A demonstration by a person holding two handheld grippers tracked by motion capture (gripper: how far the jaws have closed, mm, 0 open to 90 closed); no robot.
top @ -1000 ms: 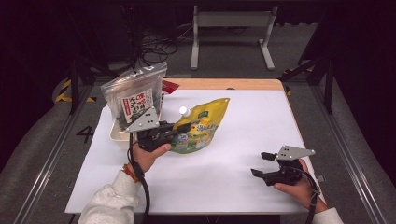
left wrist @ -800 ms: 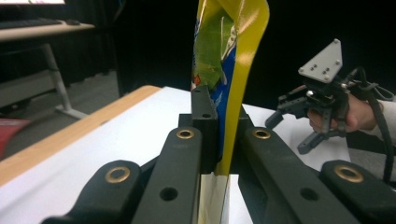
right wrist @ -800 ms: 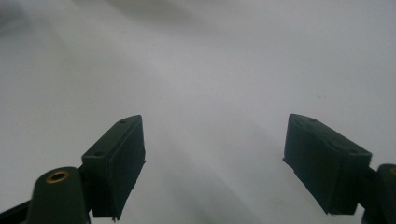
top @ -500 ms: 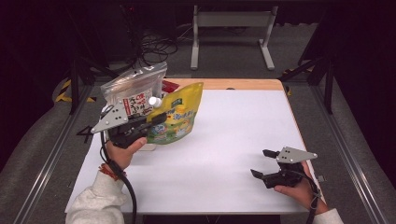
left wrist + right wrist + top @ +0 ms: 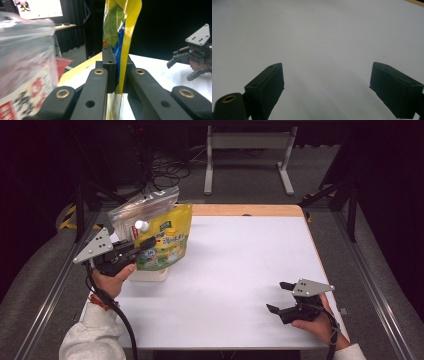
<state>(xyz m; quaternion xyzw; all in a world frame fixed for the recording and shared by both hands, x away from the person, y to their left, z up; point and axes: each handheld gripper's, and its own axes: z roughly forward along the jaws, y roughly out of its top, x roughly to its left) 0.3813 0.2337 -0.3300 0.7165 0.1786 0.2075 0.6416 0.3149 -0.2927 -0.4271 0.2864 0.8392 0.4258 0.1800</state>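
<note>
A yellow spouted pouch (image 5: 170,237) with a white cap hangs upright above the table's left edge, and my left gripper (image 5: 148,243) is shut on its lower edge. In the left gripper view the pouch (image 5: 125,37) rises straight up from between the closed jaws of my left gripper (image 5: 117,65). My right gripper (image 5: 276,296) rests near the front right of the white table (image 5: 240,270). Its jaws have just been opening and stand wide, with nothing between them. The right gripper view looks past the right gripper (image 5: 325,82) at bare white tabletop.
A clear snack bag (image 5: 142,207) with red and black print leans just behind the pouch, over a low white container (image 5: 147,275) at the table's left edge. The same bag (image 5: 25,57) looms close on the left of the left gripper view. Metal rails run along both sides.
My left gripper has carried the yellow pouch leftward from the table's middle to beside the clear bag, and the pouch now hangs more upright. The right hand has stayed put.
</note>
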